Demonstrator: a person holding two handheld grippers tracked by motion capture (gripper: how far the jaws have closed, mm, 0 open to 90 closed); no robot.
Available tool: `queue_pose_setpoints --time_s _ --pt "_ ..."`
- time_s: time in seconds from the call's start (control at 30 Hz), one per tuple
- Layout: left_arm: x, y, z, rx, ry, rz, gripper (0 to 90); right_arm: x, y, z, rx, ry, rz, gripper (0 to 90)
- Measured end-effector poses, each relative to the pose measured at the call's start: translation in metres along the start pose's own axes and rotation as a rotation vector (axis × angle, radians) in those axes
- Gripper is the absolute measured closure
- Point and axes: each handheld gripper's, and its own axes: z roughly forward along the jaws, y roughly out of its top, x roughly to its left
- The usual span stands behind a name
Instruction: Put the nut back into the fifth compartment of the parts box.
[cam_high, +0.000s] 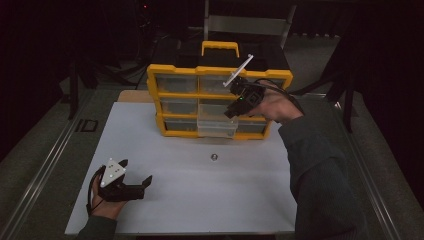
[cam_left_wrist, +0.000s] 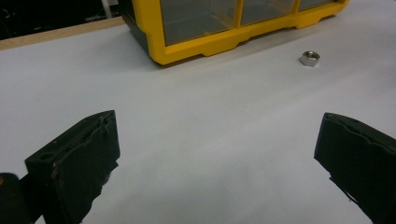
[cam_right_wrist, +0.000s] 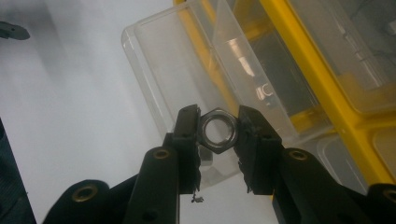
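A yellow parts organiser (cam_high: 175, 75) with clear drawers stands at the back of the white board. Its bottom middle drawer (cam_high: 217, 128) is pulled out toward me; the right gripper view looks down into that clear drawer (cam_right_wrist: 154, 60). My right gripper (cam_right_wrist: 217, 133) is shut on a steel hex nut (cam_right_wrist: 218, 129), held just above the drawer's front edge. From above, the right gripper (cam_high: 231, 111) hangs over the organiser's front. A second hex nut (cam_high: 214, 157) lies loose on the board, and it shows as a nut (cam_left_wrist: 309, 58) ahead of my left gripper (cam_left_wrist: 219, 158). My left gripper (cam_high: 135, 175) rests open at the near left.
The white board (cam_high: 200, 200) covers the table, with a wooden edge (cam_high: 135, 95) behind its far left corner. The organiser's yellow handle (cam_high: 220, 48) sticks up at the back. Dark floor and metal rails flank the table.
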Motion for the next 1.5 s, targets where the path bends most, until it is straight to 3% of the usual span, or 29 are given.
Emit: queue_pose_setpoints --time_s 0.23,0.33,0.4,0.67,1.0,1.1,1.5 --pt "0.0 0.0 0.0 0.001 0.001 0.0 0.6 0.0 0.002 0.004 0.007 0.001 0.002 69.2" --pt "0.0 0.0 0.0 0.0 0.001 0.0 0.6 0.0 0.002 0.002 -0.02 0.029 -0.003 50.0" --pt "0.0 0.0 0.0 0.0 0.001 -0.002 0.6 0.001 0.001 0.0 -0.043 0.023 -0.016 38.5" --pt "0.0 0.0 0.0 0.001 0.002 -0.001 0.6 0.008 -0.01 -0.006 -0.035 -0.01 -0.036 23.1" --pt "0.0 0.0 0.001 0.0 0.003 -0.001 0.6 0.017 -0.035 -0.002 -0.007 -0.053 -0.062 22.2" --pt "0.0 0.0 0.0 -0.002 0.003 0.0 0.6 0.019 -0.042 0.0 -0.015 -0.059 -0.048 22.4" --pt "0.0 0.0 0.0 0.001 0.003 0.002 0.6 0.023 -0.064 0.018 -0.02 -0.048 -0.031 23.4"
